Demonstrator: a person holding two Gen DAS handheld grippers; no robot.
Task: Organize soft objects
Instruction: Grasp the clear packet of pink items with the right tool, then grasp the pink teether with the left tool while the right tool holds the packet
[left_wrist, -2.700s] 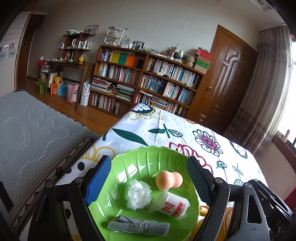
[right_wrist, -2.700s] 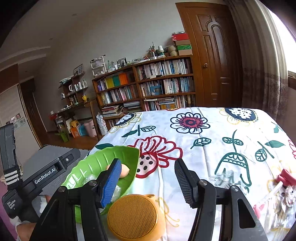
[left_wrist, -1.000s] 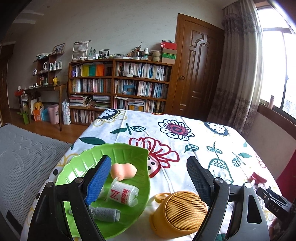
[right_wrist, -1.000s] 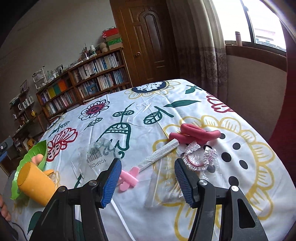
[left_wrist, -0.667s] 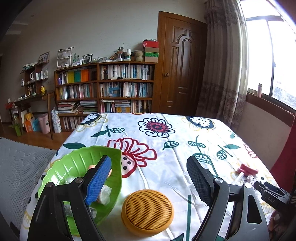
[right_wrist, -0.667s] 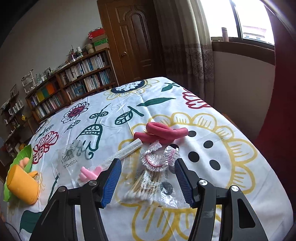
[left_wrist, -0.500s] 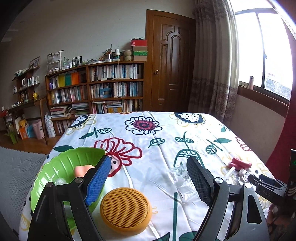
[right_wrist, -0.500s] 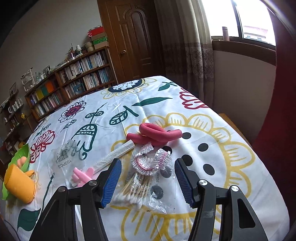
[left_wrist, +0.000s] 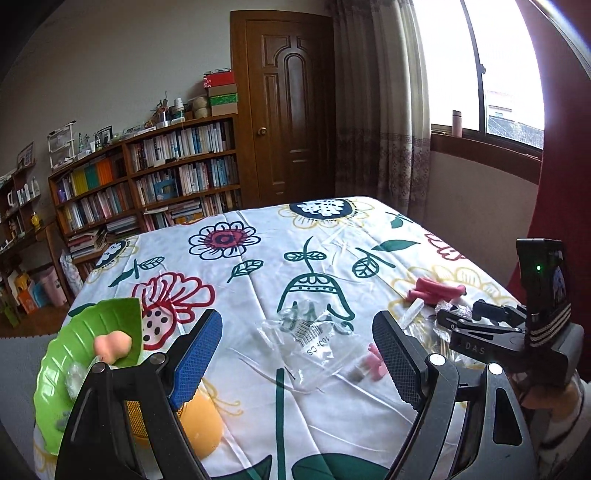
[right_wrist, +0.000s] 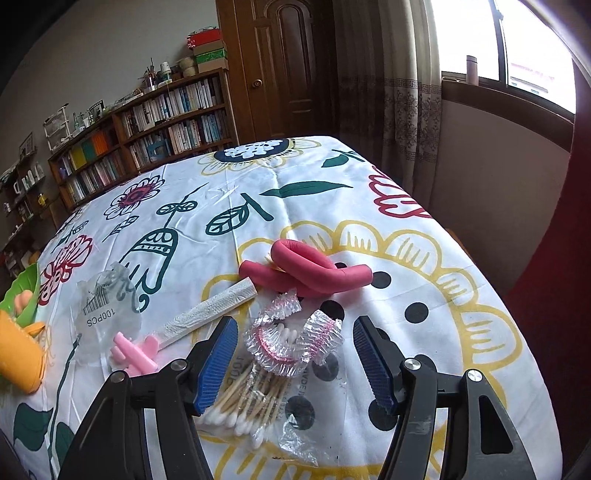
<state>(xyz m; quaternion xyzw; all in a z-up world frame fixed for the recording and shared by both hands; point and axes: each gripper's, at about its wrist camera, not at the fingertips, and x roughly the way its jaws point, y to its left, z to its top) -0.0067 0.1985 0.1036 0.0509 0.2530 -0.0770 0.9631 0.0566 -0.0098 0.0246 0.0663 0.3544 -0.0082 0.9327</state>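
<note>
Right gripper (right_wrist: 291, 354) is wide open, holding nothing, above the crinkled plastic cap (right_wrist: 291, 343) and the bag of cotton swabs (right_wrist: 255, 398) on the flowered tablecloth (right_wrist: 406, 229). Pink foam rollers (right_wrist: 306, 269) lie just behind the cap. Left gripper (left_wrist: 295, 354) is also wide open and empty, over a clear bag (left_wrist: 314, 339). The green bowl (left_wrist: 85, 332) w/ peach sponge (left_wrist: 110, 345) is at the table's left edge, orange cup (left_wrist: 201, 417) beside it.

Home room, bookshelves (left_wrist: 147, 177), wooden door (left_wrist: 291, 122), curtained window (left_wrist: 491, 77)
</note>
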